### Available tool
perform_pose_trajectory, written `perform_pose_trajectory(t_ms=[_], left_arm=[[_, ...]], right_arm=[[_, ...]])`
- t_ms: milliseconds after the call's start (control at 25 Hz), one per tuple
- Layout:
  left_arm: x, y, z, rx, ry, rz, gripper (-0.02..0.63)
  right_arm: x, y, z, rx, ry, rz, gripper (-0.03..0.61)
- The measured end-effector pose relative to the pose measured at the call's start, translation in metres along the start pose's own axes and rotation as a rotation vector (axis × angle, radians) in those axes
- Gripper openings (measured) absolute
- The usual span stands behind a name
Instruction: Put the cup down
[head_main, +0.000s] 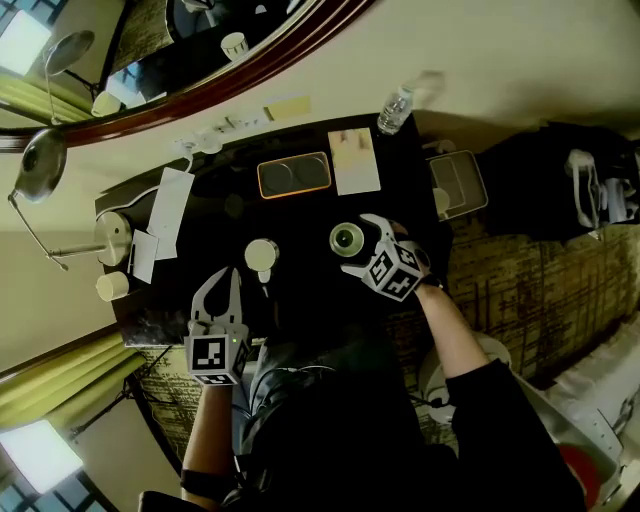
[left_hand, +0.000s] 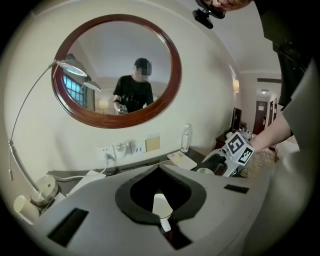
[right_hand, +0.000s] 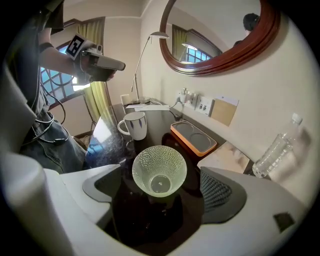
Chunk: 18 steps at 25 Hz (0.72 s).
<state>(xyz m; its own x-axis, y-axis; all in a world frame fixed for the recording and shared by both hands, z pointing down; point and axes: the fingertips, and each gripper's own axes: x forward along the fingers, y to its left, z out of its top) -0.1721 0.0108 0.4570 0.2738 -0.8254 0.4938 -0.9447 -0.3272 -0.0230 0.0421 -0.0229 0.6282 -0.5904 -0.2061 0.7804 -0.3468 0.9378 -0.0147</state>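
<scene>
A dimpled clear glass cup (right_hand: 159, 170) stands upright on the black desk (right_hand: 107, 145), mouth up. My right gripper (right_hand: 160, 194) is open around it, with its grey pads (right_hand: 219, 192) wide on either side and a gap to the glass. In the head view the cup (head_main: 347, 238) sits mid-desk between the right gripper's (head_main: 355, 244) fingers. My left gripper (head_main: 226, 276) is shut and holds nothing. It hovers over the desk's near left part, and in its own view (left_hand: 161, 212) the jaws meet. The left gripper view also shows the right gripper (left_hand: 220, 162) at the cup.
A white mug (head_main: 262, 254) stands left of the cup. An orange-rimmed tray (head_main: 294, 175), a paper pad (head_main: 354, 160) and a water bottle (head_main: 396, 108) lie toward the wall. A desk lamp (head_main: 40, 165), papers and a paper cup (head_main: 112, 286) fill the left end.
</scene>
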Motion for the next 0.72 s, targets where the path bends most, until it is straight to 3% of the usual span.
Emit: perform_pose_trajectory(t_ms=[240,400,520,640,680,720], left_arm=[[0.007,-0.016,-0.003,0.002,0.019,-0.004,0.002],[0.014,-0.028,0.005,-0.039,0.016,0.004,0.002],[0.018,-0.028,-0.003,-0.010,0.023,0.000,0.002],[0.020,-0.029,-0.007,-0.010,0.030,0.005,0.002],[0.021,-0.029,-0.007,-0.016,0.030,0.009,0.002],[0.021,-0.030,-0.011,-0.008,0.030,0.004,0.002]], right_arm=[[0.019,-0.001,-0.009,-0.036,-0.022,0.046,0.529],[0.029,-0.004,-0.009,-0.060,-0.063,0.059,0.529],[0.036,0.000,-0.007,-0.086,-0.091,0.084,0.526],[0.040,0.005,-0.005,-0.111,-0.122,0.091,0.461],[0.040,0.005,-0.005,-0.116,-0.131,0.082,0.398],[0.040,0.004,-0.004,-0.120,-0.136,0.074,0.396]])
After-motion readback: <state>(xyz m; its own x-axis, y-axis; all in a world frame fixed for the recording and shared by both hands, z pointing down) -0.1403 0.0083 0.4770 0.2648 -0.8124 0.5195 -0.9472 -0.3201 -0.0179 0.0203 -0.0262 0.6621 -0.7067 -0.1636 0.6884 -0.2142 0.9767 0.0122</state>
